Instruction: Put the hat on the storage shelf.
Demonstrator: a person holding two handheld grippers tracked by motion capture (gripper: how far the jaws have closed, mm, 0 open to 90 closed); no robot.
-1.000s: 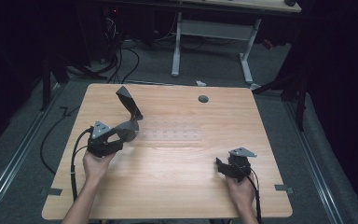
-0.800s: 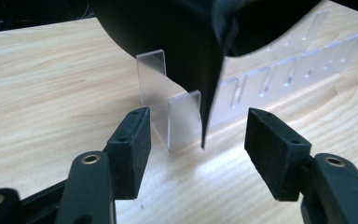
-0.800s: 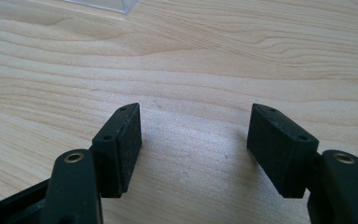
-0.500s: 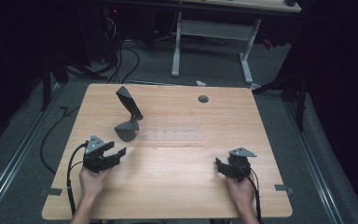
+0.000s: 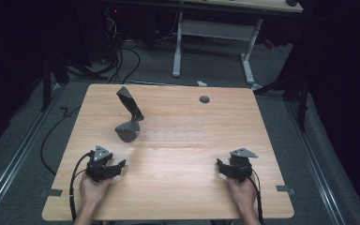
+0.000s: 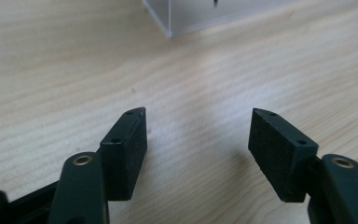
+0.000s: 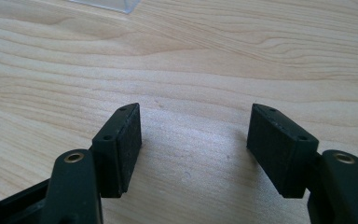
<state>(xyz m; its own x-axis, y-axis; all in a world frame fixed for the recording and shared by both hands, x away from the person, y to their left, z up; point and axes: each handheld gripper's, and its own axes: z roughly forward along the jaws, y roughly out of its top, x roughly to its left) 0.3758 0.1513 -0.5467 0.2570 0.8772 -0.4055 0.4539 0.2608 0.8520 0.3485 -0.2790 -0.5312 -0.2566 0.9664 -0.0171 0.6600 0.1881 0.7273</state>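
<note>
A: Where did the dark twisted object [image 5: 129, 119] stand?

B: Upright on the surface [image 5: 178, 197], left of centre, well apart from both grippers.

A: Jaw state?

B: Left gripper [image 5: 115, 168]: jaws spread, just been opening, nothing between them. Right gripper [image 5: 222, 168]: jaws spread, empty.

A: Anything unclear?

B: A clear plastic tray [image 5: 173, 136] was faint from above; each gripper view cut it off at a corner [image 6: 170, 32] [image 7: 127, 9]

The high view is looking forward and down over the whole table [image 5: 178, 187] from above the person's side. Each gripper view is riding low and close, facing along its jaws across bare wood, with a clear box corner [image 6: 168, 16] just ahead.
</note>
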